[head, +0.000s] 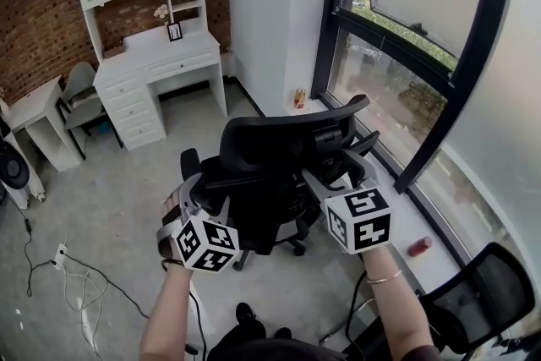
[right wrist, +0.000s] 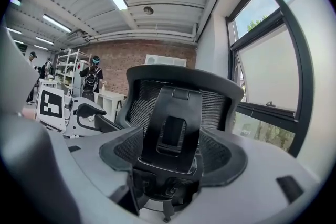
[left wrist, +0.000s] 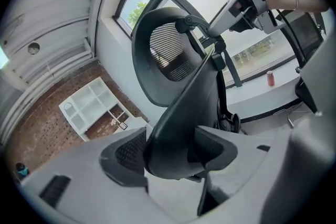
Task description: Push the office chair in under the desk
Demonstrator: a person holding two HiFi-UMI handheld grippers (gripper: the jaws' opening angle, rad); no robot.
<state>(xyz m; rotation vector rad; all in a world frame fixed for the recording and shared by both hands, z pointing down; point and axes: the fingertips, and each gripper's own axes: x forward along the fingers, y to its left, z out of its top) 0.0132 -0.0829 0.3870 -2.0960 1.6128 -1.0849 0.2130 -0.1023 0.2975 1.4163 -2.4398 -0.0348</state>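
Though heavy and stiff, probably rolls easily on casters (head: 297, 248); best pushed at backrest (head: 287, 139), now loose between spread jaws of left gripper (left wrist: 170, 152), edge-on, and right gripper (right wrist: 172, 155), at spine.

Your head camera looks steeply down on the office chair (head: 270, 156) from behind it, the white bench (head: 190, 46) far off. Your left tool (head: 203, 190) camera, rolled sideways, and your right tool (head: 342, 173) camera both sit close up to the chair's back, which all three views share.
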